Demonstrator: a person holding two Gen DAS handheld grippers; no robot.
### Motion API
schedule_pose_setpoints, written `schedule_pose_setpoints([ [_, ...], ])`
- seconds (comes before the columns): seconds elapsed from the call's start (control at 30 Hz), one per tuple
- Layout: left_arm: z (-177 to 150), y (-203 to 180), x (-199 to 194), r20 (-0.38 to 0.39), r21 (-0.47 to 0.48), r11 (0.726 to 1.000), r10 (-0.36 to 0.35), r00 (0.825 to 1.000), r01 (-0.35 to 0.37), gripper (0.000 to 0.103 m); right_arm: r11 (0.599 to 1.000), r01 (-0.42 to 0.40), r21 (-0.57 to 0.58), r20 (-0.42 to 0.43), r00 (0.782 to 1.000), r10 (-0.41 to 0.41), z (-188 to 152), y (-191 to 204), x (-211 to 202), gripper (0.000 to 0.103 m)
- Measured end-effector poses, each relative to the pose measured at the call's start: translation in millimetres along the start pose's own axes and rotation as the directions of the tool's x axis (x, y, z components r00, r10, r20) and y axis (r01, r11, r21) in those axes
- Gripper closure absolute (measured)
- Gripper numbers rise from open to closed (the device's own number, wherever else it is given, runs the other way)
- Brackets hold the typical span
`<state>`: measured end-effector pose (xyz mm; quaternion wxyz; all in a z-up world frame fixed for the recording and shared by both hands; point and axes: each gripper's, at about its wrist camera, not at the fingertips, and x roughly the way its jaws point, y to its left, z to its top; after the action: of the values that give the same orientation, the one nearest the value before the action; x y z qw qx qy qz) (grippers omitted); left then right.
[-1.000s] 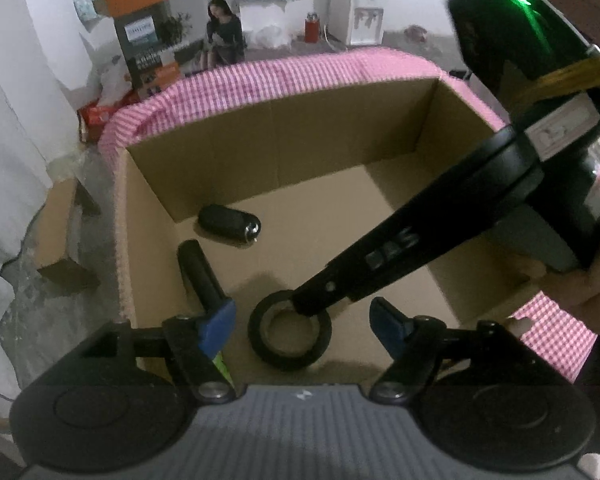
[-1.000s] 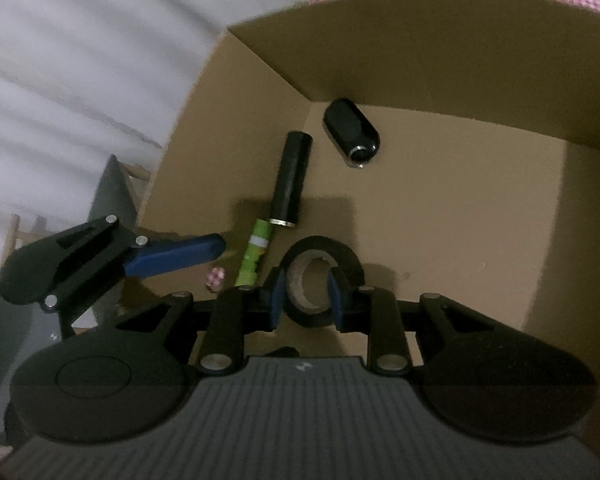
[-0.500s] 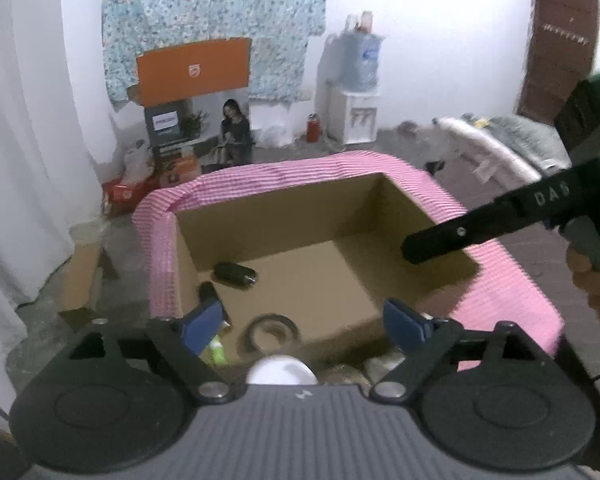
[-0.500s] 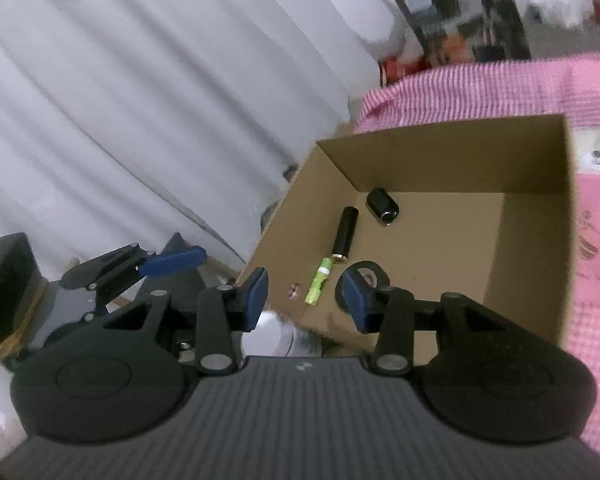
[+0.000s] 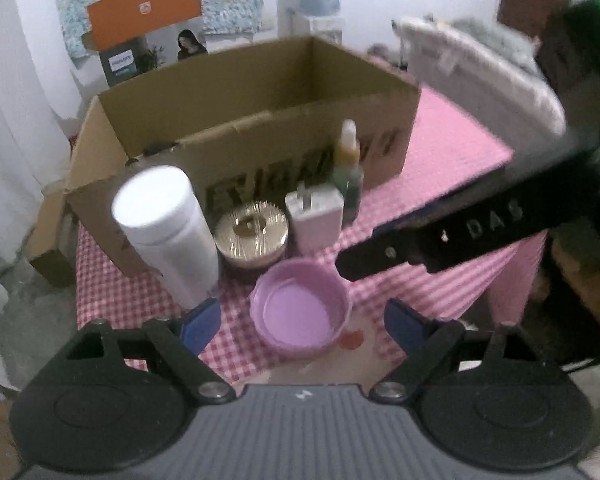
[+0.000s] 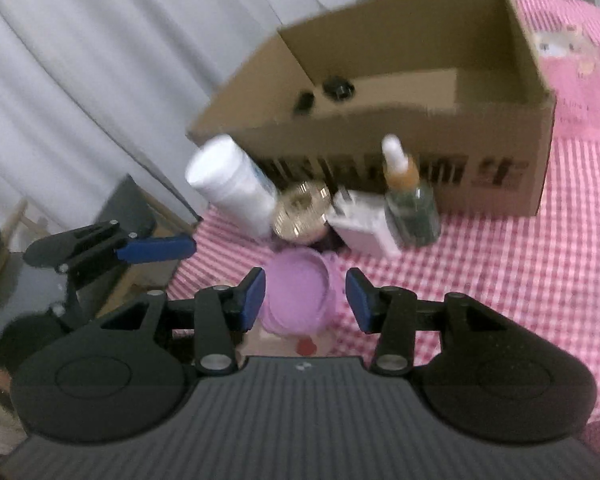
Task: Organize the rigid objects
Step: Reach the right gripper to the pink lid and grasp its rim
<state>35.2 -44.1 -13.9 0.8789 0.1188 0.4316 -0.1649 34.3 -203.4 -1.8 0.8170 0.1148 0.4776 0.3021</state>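
A cardboard box (image 5: 260, 92) stands on the pink checked tablecloth (image 6: 500, 264). In front of it stand a white bottle (image 5: 168, 228), a round gold-topped tub (image 5: 252, 232), a white charger plug (image 5: 316, 220) and a dropper bottle (image 5: 350, 168). A pink bowl (image 5: 300, 312) sits nearest. My left gripper (image 5: 302, 320) hangs open above the bowl, touching nothing. My right gripper (image 6: 305, 300) is open too, with the pink bowl (image 6: 300, 288) seen between its blue pads but clear of them. Two black items (image 6: 338, 88) lie inside the box (image 6: 420, 48).
The right gripper's black arm (image 5: 460, 232) crosses the right side of the left wrist view. One blue finger (image 6: 152, 249) of the left gripper shows at left in the right wrist view. White curtains (image 6: 80, 80) hang left of the table; the cloth's near edge lies just below the bowl.
Both grippers have drawn back out of the box to its near side. The right gripper let go of the black tape ring and opened. The left gripper's jaws stand wider.
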Motion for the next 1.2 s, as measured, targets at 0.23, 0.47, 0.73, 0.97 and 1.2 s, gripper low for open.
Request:
schedule_pose_setpoints([
  [0.23,-8.0,-6.4,32.5,-0.058,0.035,0.999,0.025,0.998,-0.023,0.013,1.0,0.006,-0.016,-0.064,0.998,-0.007,1.6,1.5,29.4,0.06],
  [0.47,-5.8,-5.6,44.9,-0.073,0.038,0.999,0.023,0.997,-0.021,0.02,1.0,0.016,-0.025,-0.091,0.996,-0.019,5.0,-2.2,46.5,0.065],
  [0.73,-2.5,-3.0,54.1,-0.07,0.02,1.0,-0.012,0.998,0.013,0.029,0.999,0.032,-0.025,-0.095,0.995,-0.034,6.6,-5.5,54.2,0.076],
  [0.97,-1.3,-2.9,45.5,-0.045,0.019,1.0,-0.013,0.999,0.014,0.029,0.999,0.033,-0.025,-0.084,0.996,-0.035,5.5,-5.3,56.2,0.08],
  [1.2,-3.5,-7.7,30.4,-0.014,0.035,0.999,0.0,1.0,0.0,0.029,0.999,0.029,-0.038,-0.057,0.998,-0.031,-1.8,0.0,34.0,0.08],
])
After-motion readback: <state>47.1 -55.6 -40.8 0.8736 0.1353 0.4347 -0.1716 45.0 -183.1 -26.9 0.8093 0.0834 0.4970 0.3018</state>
